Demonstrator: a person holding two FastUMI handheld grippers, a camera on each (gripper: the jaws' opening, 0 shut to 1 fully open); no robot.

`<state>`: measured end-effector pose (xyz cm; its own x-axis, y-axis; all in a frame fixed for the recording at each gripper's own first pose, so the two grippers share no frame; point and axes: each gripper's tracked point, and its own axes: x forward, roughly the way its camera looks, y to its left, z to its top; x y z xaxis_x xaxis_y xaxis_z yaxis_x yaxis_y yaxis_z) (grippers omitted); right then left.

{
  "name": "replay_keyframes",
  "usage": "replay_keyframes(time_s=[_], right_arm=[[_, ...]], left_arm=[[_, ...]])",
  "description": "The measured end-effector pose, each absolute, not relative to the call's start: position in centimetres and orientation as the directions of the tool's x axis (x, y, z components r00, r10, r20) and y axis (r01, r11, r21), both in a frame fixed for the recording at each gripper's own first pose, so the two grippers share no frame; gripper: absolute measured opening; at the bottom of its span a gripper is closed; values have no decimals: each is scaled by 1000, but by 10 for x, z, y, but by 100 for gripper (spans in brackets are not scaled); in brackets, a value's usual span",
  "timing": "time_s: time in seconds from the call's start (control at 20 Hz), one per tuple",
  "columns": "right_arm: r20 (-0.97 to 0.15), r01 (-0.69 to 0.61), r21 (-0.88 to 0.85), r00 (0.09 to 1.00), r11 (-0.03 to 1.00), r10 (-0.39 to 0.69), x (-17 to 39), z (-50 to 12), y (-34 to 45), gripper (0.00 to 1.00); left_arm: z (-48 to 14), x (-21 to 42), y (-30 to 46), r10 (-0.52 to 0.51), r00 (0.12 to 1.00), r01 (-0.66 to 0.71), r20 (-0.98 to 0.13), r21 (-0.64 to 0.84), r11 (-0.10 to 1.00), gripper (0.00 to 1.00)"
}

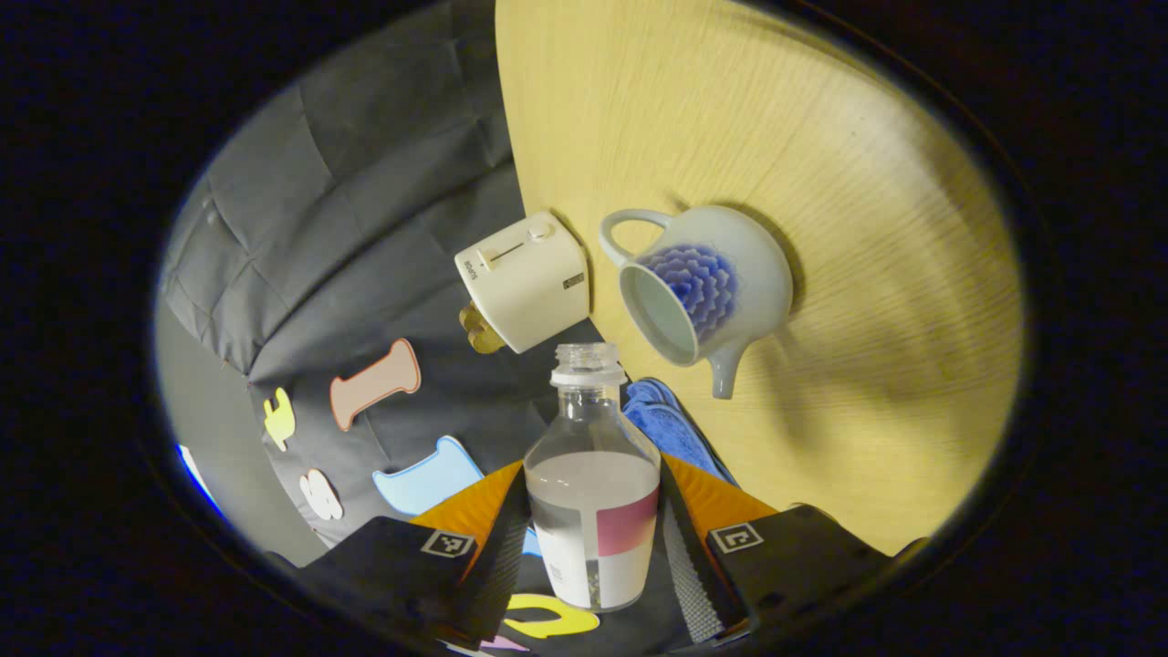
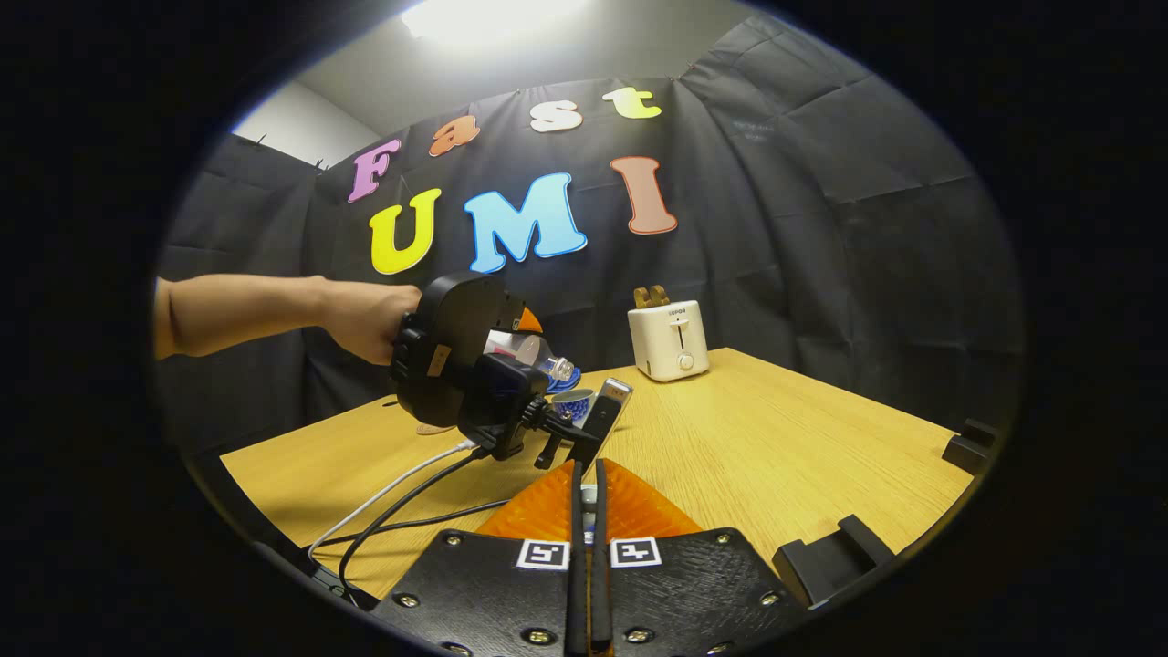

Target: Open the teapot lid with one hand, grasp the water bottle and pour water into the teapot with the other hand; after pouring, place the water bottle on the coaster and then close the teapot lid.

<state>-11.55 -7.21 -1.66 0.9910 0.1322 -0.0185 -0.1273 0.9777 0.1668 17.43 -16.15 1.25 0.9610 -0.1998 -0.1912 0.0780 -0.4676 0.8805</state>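
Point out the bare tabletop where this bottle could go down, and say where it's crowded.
Bare wood lies on the table right of the toaster, out to the black blocks at the edge. In the left gripper view, wood beyond the teapot is bare too. It is crowded around the teapot: toaster, blue cloth and the bottle in the left hand-held gripper.

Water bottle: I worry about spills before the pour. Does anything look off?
No spill shows. The capless water bottle, clamped in the left gripper, tilts toward the open teapot. Water stays low in the bottle; the table looks dry.
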Motion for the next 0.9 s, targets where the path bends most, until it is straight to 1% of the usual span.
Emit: replay_keyframes(time_s=[0.05, 0.1, 0.25, 0.4, 0.55, 0.6, 0.65, 0.75, 0.9], right_arm=[[-6, -125, 164, 992, 978, 128, -116, -12, -74, 2], [7, -124, 162, 992, 979, 125, -117, -8, -75, 2], [68, -129, 169, 991, 977, 119, -123, 14, -78, 2], [123, -120, 153, 987, 981, 101, -124, 36, -81, 2], [142, -122, 122, 984, 985, 104, -122, 47, -78, 2], [142, -124, 111, 984, 986, 108, -119, 48, -77, 2], [143, -131, 91, 983, 987, 117, -116, 51, -73, 2], [140, -149, 78, 981, 986, 137, -106, 55, -66, 2], [124, -187, 71, 976, 980, 178, -87, 57, -51, 2]], left_arm=[[12, 176, -160, -207, 960, 86, -191, 898, -431, 85], [8, 177, -158, -214, 958, 102, -192, 923, -371, 85], [0, 177, -150, -250, 951, 146, -182, 977, -157, 85], [8, 166, -134, -265, 952, 163, -152, 986, 19, 85], [15, 166, -119, -271, 956, 166, -113, 969, 184, 85], [19, 163, -114, -275, 957, 161, -90, 955, 248, 85], [21, 163, -105, -272, 959, 168, -74, 925, 341, 85], [23, 157, -88, -264, 963, 181, -53, 853, 489, 86], [39, 144, -49, -235, 971, 149, 34, 682, 716, 86]])
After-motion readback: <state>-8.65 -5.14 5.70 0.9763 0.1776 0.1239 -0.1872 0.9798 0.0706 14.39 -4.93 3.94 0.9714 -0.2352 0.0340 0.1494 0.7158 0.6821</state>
